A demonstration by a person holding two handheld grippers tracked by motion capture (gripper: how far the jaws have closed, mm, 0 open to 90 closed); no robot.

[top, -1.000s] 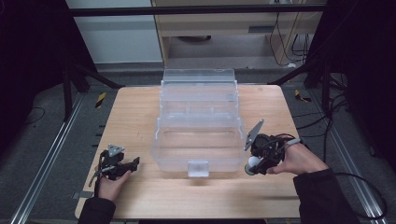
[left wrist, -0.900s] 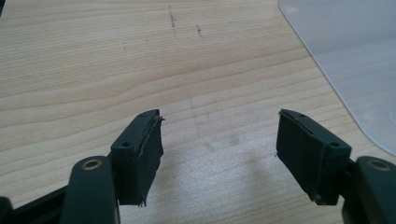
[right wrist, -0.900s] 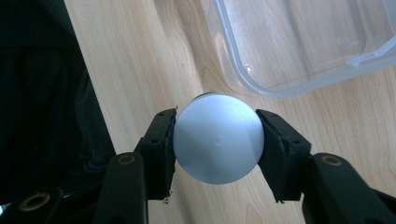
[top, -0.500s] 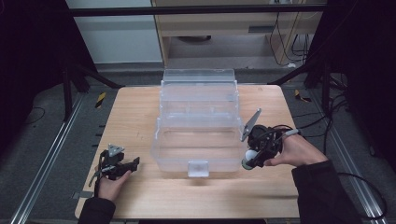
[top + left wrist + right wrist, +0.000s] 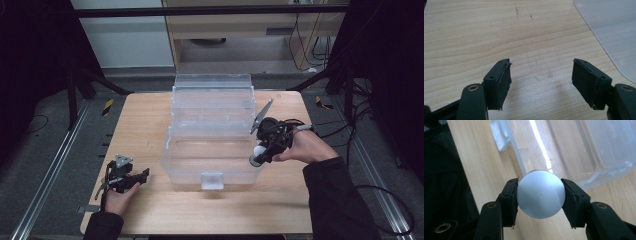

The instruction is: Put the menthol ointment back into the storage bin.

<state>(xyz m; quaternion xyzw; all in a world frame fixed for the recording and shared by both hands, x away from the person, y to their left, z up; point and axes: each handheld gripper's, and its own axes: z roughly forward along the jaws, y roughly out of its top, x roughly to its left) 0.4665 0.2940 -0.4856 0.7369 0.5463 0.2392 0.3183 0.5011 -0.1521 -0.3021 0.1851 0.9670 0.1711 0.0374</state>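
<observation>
Right tongs (image 5: 539,196) pinch a white ball (image 5: 540,194), seemingly above the clear box (image 5: 212,130); left tongs (image 5: 541,82) spread.

The right gripper (image 5: 257,159), its pads clamped on a white ball (image 5: 258,151), has risen and slid from the table beside the clear plastic box (image 5: 212,120) to the box's right front corner; the ball between its fingers now hangs above that rim.

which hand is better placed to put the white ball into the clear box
The right. The right gripper already clamps the white ball at the clear box's right edge. The left gripper sits open over bare table, beside the box.
</observation>
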